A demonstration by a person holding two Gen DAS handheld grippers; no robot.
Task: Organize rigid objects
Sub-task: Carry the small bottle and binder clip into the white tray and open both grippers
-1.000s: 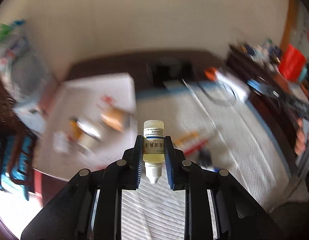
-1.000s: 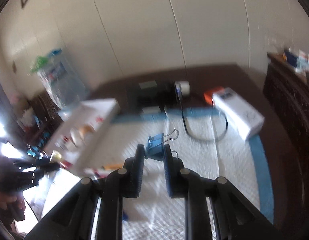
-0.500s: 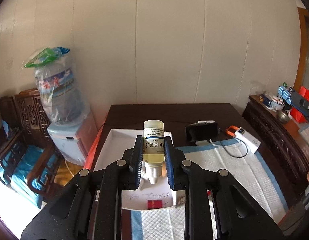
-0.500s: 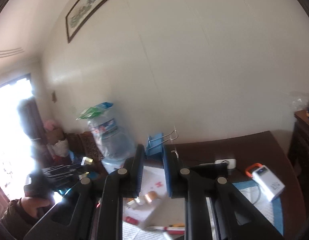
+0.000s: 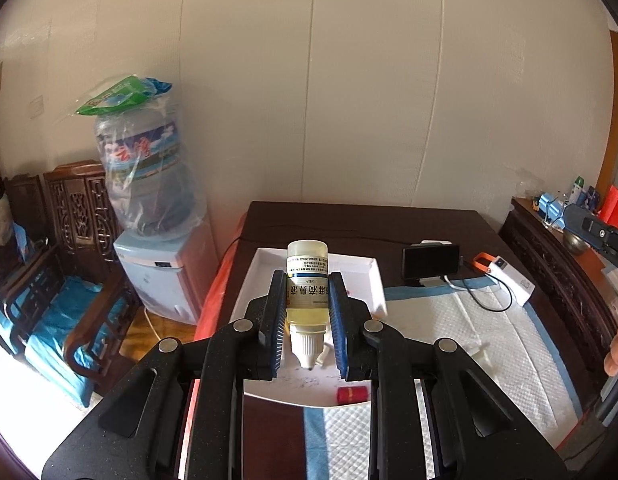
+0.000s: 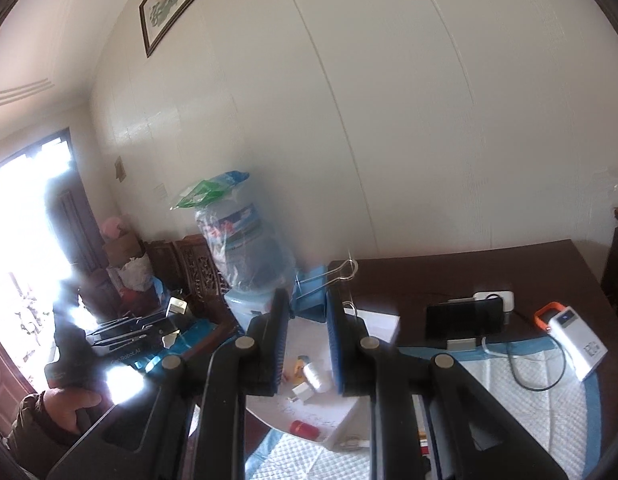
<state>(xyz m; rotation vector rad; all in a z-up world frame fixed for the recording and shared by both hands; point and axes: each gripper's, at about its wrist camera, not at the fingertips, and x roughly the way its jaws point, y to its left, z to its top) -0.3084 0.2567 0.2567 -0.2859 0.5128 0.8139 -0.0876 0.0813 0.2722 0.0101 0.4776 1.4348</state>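
My left gripper is shut on a small bottle of yellow liquid with a white cap pointing toward the camera; it hangs in the air above the white tray. My right gripper is shut on a blue binder clip with silver wire handles, also held high over the white tray. In the right wrist view the left gripper shows at the left, carried by a hand. Small items lie in the tray, among them a red cap and a small bottle.
A dark wooden table carries a white padded mat, a phone on a stand, and a white power bank with orange strap. A water dispenser and carved wooden chairs stand at the left, a sideboard at the right.
Both grippers have risen and tipped up from the table, keeping the bottle and the clip; the views now take in the wall and room rather than the mat close below.
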